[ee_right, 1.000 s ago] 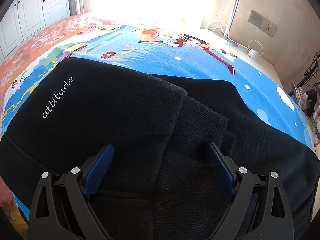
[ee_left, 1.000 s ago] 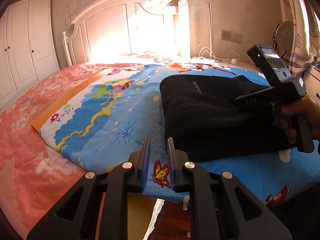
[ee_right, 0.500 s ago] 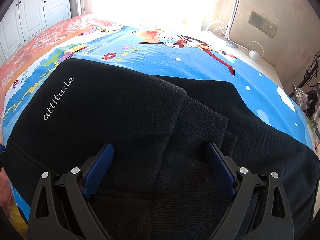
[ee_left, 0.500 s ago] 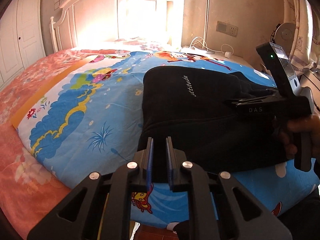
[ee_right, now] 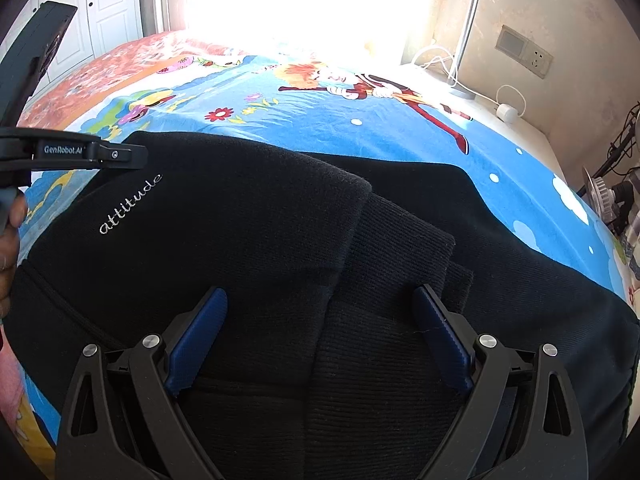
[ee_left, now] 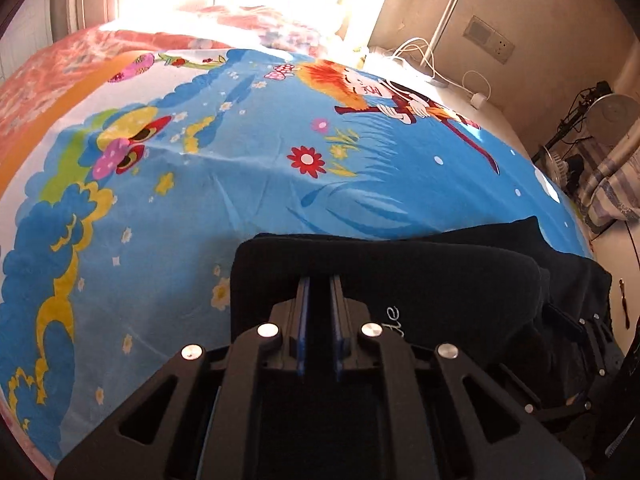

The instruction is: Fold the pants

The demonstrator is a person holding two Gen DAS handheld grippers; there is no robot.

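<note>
Sunlight pours onto a bed covered with a blue cartoon sheet [ee_left: 248,184] that has flowers, clouds and a cartoon kid with orange hair on it. Beside that sheet is a pink flowery cover [ee_left: 36,80]. White cupboard doors [ee_right: 100,4] stand at the far left in the right wrist view. On the right is a beige wall with a wall socket [ee_right: 524,50], and white cables [ee_left: 424,60] lie on a low ledge next to the bed.

Black pants [ee_right: 280,240] lie folded on the blue sheet, at the near side of the bed. White letters on them say "attitude" [ee_right: 130,204]. A thick ribbed part [ee_right: 396,248] sticks out from under the top fold.

In its own view the left gripper [ee_left: 319,312] is low over the left part of the pants. Its two fingers [ee_left: 301,320] are very close together, with only a thin gap. Black cloth is under them, but it is not clear if any cloth is pinched in the gap. From the right wrist view its tip sits at the far left corner of the pants.

Over the near middle of the pants is the right gripper [ee_right: 320,332]. Its blue pads [ee_right: 200,332] are spread wide apart and hold nothing. They look like they rest on the cloth.
</note>
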